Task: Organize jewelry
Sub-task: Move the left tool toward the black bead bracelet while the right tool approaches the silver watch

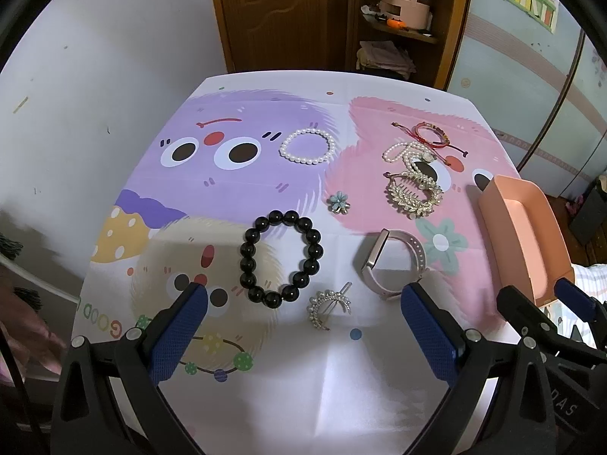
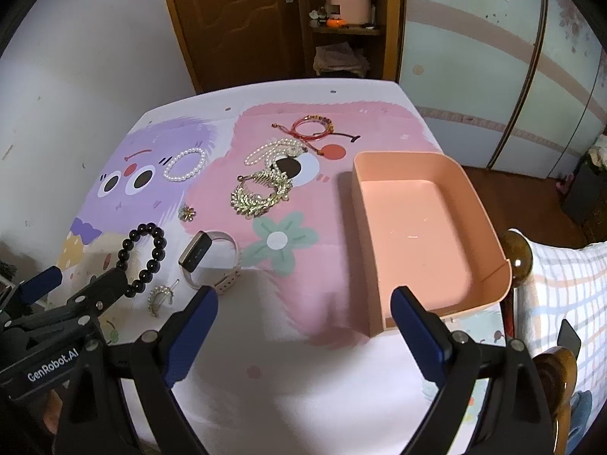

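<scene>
Jewelry lies spread on a cartoon-print table cover. A black bead bracelet (image 1: 281, 259) (image 2: 146, 256), a small pearl hair clip (image 1: 328, 308) (image 2: 161, 296) and a pink smart band (image 1: 390, 261) (image 2: 210, 261) lie nearest. Farther back are a white pearl bracelet (image 1: 308, 146) (image 2: 186, 165), a blue flower brooch (image 1: 338, 203) (image 2: 187, 212), a gold leaf comb (image 1: 415, 193) (image 2: 261, 193), a pearl necklace (image 1: 408, 153) (image 2: 271, 152) and a red cord bracelet (image 1: 430, 135) (image 2: 313, 127). An empty pink tray (image 2: 428, 235) (image 1: 521, 235) stands at the right. My left gripper (image 1: 303, 316) is open, above the table before the black bracelet. My right gripper (image 2: 305, 316) is open beside the tray's near left corner.
The table's (image 2: 288, 386) front part is bare white cover. A wooden chair knob (image 2: 516, 254) and a checked cloth (image 2: 569, 288) sit right of the tray. A wooden door (image 1: 280, 15) and a shelf (image 1: 402, 26) stand behind the table.
</scene>
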A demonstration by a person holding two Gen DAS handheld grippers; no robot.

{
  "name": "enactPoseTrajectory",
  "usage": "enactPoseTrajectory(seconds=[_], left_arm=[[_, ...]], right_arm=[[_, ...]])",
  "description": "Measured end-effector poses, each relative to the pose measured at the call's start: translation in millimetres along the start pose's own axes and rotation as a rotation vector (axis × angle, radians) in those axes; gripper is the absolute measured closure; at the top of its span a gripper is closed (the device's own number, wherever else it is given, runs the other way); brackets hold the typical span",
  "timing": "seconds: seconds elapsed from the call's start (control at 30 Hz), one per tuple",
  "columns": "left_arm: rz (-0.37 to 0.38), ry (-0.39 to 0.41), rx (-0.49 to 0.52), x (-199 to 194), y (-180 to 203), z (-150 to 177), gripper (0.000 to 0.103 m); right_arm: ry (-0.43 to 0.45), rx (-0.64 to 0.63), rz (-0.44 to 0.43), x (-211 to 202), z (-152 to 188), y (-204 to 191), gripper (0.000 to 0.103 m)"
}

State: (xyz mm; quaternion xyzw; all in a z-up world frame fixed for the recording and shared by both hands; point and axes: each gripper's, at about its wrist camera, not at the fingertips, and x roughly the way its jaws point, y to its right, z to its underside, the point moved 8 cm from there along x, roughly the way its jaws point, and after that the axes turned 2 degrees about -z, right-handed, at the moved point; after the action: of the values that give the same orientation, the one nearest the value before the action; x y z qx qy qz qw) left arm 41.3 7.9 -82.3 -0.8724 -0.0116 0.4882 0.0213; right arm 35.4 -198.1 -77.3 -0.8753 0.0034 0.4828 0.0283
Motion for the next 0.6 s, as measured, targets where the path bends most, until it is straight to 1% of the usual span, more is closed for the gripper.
enactPoseTrajectory(seconds=[0.27,0.6], left_arm=[[0.001,0.002,0.002,-4.1,0.7,0.9,0.003],[0.005,-0.004,-0.001,-7.4,0.2,2.7,0.003]], right_arm=[[0.009,-0.006,-0.015,-3.0,0.0,-1.5,0.022],[0.020,-0.013,-0.027,-4.7,-0.2,-4.8,0.022]])
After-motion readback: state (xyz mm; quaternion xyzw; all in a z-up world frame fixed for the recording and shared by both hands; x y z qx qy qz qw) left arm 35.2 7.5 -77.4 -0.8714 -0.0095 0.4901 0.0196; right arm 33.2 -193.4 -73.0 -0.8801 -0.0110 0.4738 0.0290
